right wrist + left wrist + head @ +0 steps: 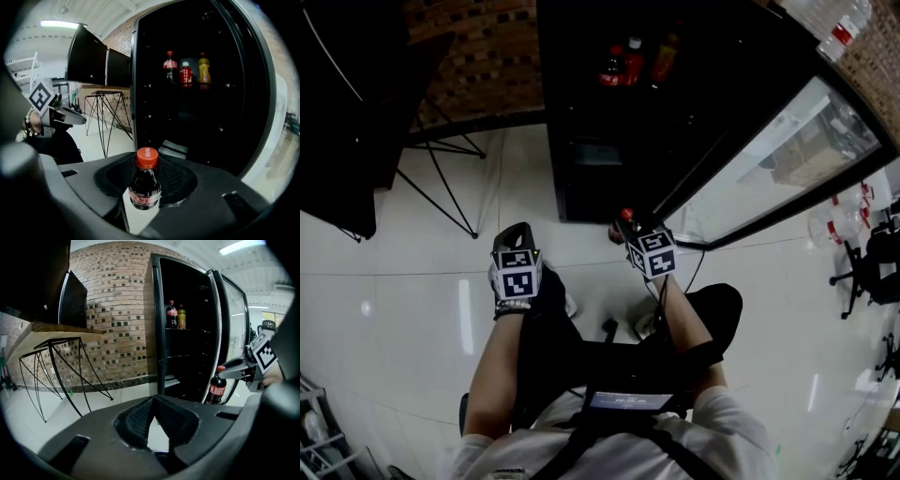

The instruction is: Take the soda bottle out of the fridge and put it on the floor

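**Low by the open fridge, the right claw has the cola**

Down near the floor, the right gripper [147, 164] is clenched on a clear plastic soda bottle [145, 190] of dark cola with an orange-red cap and a red label. Its ribbed black pads press on the bottle from either side just below the cap. The bottle stands upright just outside the tall black fridge [156, 333], in front of its open front and towards the corner where the glass door [769, 159] hinges (whether its base touches the glossy white tiled floor [394, 328] cannot be made out).

The left gripper [153, 401] hangs over the tiles to the left, well apart from the bottle. Its pads are pressed together at the tips with nothing between them.

On an upper fridge shelf three more bottles stand in a row: a dark cola one [169, 63], a red one [186, 74] and a yellow one [204, 68]. Left of the fridge, against the brick wall [117, 310], stands a wooden-topped table on thin black wire legs [56, 362].
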